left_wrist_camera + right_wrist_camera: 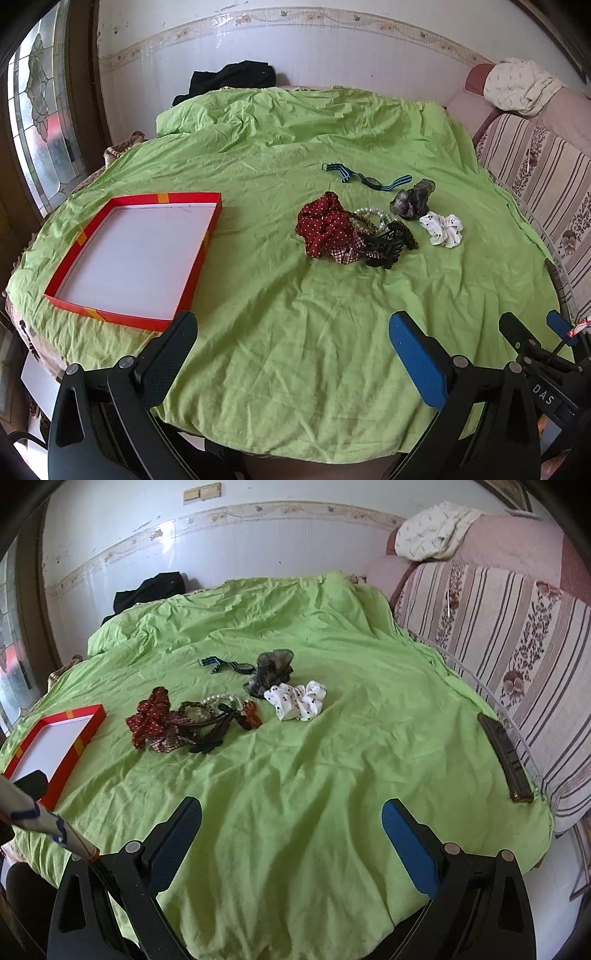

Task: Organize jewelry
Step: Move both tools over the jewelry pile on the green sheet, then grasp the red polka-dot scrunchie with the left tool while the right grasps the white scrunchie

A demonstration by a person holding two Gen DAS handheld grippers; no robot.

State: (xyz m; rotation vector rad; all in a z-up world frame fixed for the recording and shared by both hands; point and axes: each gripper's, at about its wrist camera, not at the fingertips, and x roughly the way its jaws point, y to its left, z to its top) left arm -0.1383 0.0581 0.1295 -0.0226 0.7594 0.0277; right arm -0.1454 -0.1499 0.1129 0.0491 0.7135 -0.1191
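Observation:
A red box with a white floor (140, 254) lies at the left of the green cloth (280, 332), nothing inside it. Right of it is a heap: a dark red dotted scrunchie (325, 225), pearl bracelets (371, 216), a black claw clip (384, 249), a grey sheer scrunchie (412, 199), a white dotted scrunchie (443, 229) and a blue striped watch (369, 180). My left gripper (293, 339) hangs open near the front edge, well short of the heap. My right gripper (291, 825) is open too, over bare cloth, with the white scrunchie (297, 699) and heap (192, 723) ahead. The box corner (55, 738) shows at left.
A striped floral sofa (498, 638) runs along the table's right side, with a dark flat bar (504, 753) at the cloth's right edge. A black garment (232, 79) lies at the far end against the wall. A stained-glass window (40, 122) stands at left.

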